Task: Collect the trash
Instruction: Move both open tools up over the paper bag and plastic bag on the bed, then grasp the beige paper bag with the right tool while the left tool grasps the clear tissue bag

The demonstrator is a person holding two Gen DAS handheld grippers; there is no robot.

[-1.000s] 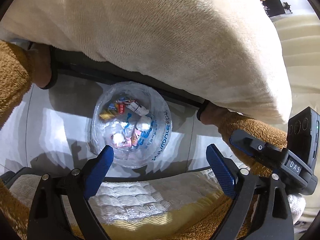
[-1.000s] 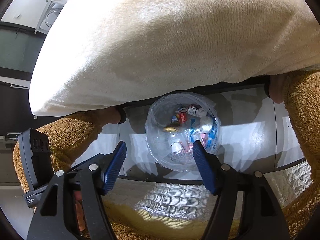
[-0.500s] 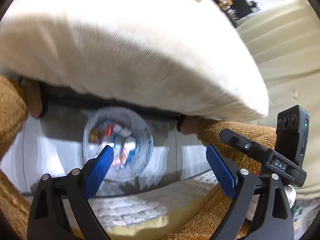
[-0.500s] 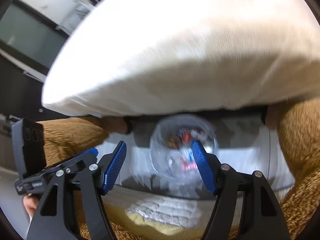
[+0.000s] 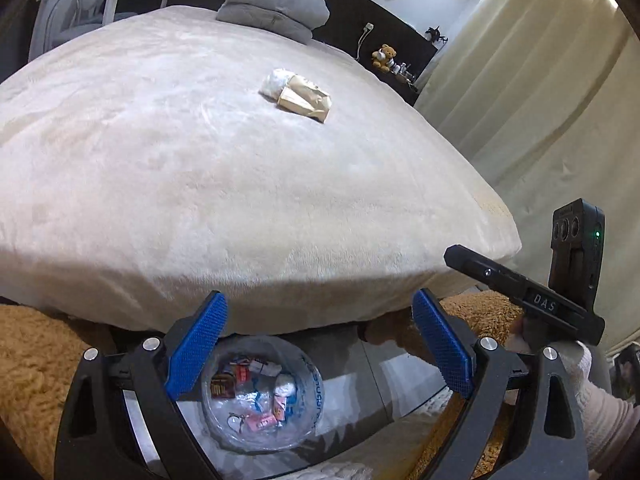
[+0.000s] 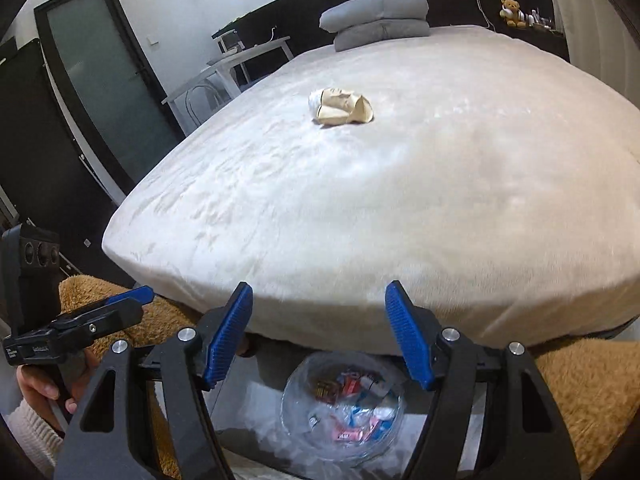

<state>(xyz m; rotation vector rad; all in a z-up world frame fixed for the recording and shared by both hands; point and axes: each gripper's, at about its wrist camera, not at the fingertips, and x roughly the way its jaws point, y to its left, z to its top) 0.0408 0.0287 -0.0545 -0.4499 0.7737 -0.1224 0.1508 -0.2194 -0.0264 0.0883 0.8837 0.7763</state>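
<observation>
A crumpled brown paper bag (image 5: pixel 305 99) (image 6: pixel 345 109) with a white wad beside it lies on the cream bed (image 5: pixel 200 168) (image 6: pixel 400 200), far from both grippers. On the floor at the bed's foot stands a clear plastic bin (image 5: pixel 262 396) (image 6: pixel 344 404) lined with a bag and holding several wrappers. My left gripper (image 5: pixel 318 344) is open and empty, hovering above the bin. My right gripper (image 6: pixel 319 336) is also open with nothing between its blue pads (image 6: pixel 408 340). Each gripper shows at the edge of the other's view.
Stacked grey pillows (image 5: pixel 274 10) (image 6: pixel 380 16) lie at the bed's head. Brown fluffy rugs (image 5: pixel 36 360) (image 6: pixel 592 380) flank the bin. Curtains (image 5: pixel 540 80) hang on the right, a dark door (image 6: pixel 104 72) and a white desk (image 6: pixel 240 60) on the left. A teddy bear (image 5: pixel 386 56) sits on a shelf.
Both grippers have risen and tilted upward, so the bed's top, the paper bag and the pillows have come into view. The bin now sits low in both views. The jaws have not changed.
</observation>
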